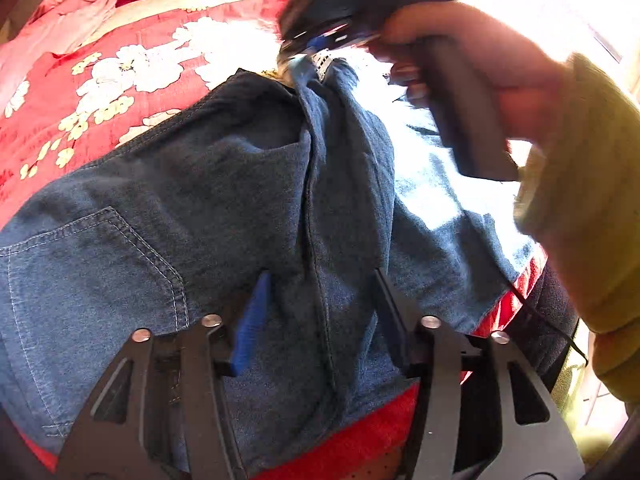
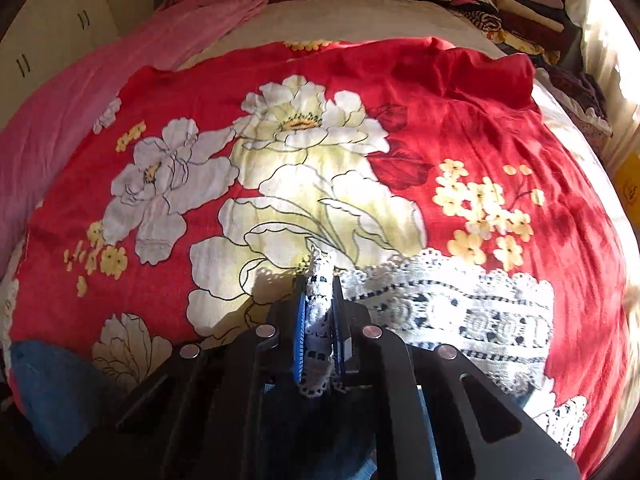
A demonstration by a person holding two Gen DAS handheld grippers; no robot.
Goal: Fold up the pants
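Sunlight falls across a bed point(image 2: 400, 20) covered by a red floral bedspread point(image 2: 460, 120), with a pink blanket point(image 2: 180, 36) toward ten o'clock and a heap of folded clothes point(image 2: 512, 4) at one o'clock in the right wrist view. Denim pants point(image 1: 224, 200) lie spread on the bedspread, filling the middle of the left wrist view, a back pocket point(image 1: 92, 264) at nine o'clock and a long seam running from twelve down to six.

Over the pants hangs the left claw point(image 1: 320, 292), its fingers spread apart, one on either side of that seam, gripping nothing. Up at twelve to one o'clock, the right hand point(image 1: 472, 60) holds the other tool, somewhat blurred. The right claw point(image 2: 319, 320) is clenched on the white lace trim point(image 2: 460, 312) of the pants, a bunched fold pinched between its blue pads point(image 2: 299, 332). More of the lace spreads out toward three o'clock over the bedspread.
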